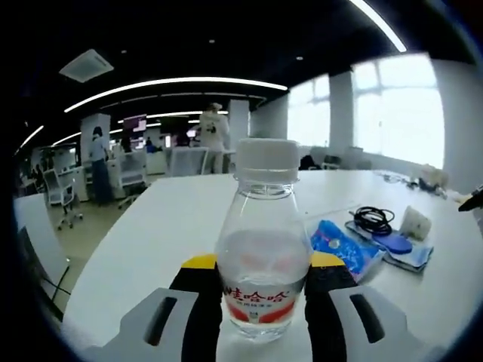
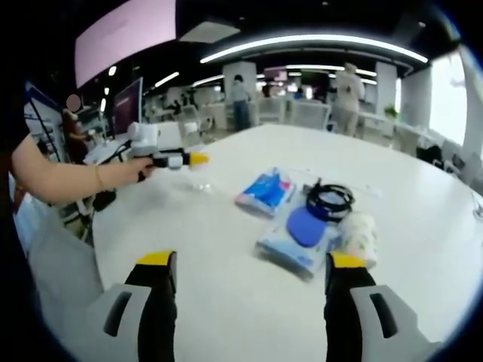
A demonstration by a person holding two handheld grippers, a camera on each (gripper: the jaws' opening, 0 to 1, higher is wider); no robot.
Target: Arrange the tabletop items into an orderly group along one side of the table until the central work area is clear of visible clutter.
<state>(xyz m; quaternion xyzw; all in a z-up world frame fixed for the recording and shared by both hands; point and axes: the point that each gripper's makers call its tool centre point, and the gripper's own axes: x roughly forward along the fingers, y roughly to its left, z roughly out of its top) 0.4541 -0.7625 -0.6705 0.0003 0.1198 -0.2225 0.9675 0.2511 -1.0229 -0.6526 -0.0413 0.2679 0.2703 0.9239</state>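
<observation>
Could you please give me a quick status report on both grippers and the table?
Left gripper shut on water bottle, near table edge. Right gripper open, empty. Blue packets, black cable, blue disc clustered ahead.

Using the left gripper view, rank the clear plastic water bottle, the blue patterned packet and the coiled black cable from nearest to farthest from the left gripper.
1. Clear plastic water bottle with white cap: between the left gripper's jaws, centre.
2. Blue patterned packet: on the white table, just right of the bottle.
3. Coiled black cable: farther right and back, beyond the packet.
</observation>
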